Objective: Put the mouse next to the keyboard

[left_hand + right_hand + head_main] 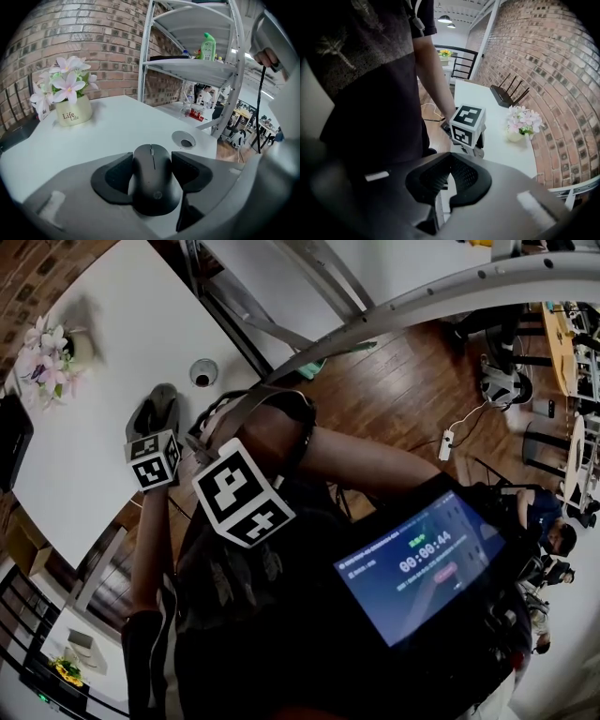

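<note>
A black mouse (pixel 153 180) sits between the two dark pads of my left gripper (pixel 152 161), which is shut on it just above the white table (pixel 117 126). In the head view the left gripper (pixel 159 418) hangs over the table's near edge, with its marker cube (pixel 153 460) behind it. My right gripper (pixel 450 159) is shut with nothing in it, held off the table beside the person's torso; its marker cube (pixel 242 493) shows in the head view. No keyboard is visible in any view.
A pot of pink flowers (pixel 70 105) stands at the table's far left. A round cable hole (pixel 183 139) lies ahead of the mouse. A black router (pixel 506 96) stands at the table's end. A metal shelf rack (pixel 197 65) rises beside the table.
</note>
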`<act>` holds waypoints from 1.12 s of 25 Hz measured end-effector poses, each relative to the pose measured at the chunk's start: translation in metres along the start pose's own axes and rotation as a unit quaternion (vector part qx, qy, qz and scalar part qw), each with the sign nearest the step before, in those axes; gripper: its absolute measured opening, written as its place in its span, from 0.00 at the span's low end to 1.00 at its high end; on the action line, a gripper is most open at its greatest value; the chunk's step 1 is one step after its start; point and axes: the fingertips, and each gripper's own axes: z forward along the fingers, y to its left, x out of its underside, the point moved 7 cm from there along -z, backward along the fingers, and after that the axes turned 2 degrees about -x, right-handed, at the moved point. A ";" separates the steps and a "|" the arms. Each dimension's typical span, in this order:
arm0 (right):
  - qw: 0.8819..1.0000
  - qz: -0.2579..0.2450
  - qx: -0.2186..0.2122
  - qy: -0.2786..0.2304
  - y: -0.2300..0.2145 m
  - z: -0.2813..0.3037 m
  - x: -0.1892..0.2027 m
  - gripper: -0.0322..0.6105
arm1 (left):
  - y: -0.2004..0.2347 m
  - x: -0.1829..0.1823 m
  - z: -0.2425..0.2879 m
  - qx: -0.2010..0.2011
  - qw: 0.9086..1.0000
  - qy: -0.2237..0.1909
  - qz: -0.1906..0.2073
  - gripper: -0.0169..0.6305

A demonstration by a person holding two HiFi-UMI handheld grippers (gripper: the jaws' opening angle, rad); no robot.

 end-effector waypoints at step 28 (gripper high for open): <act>0.976 0.194 -0.039 -0.094 0.027 -0.007 0.070 0.06 | 0.031 0.021 -0.020 -0.104 0.990 0.011 -0.091 0.44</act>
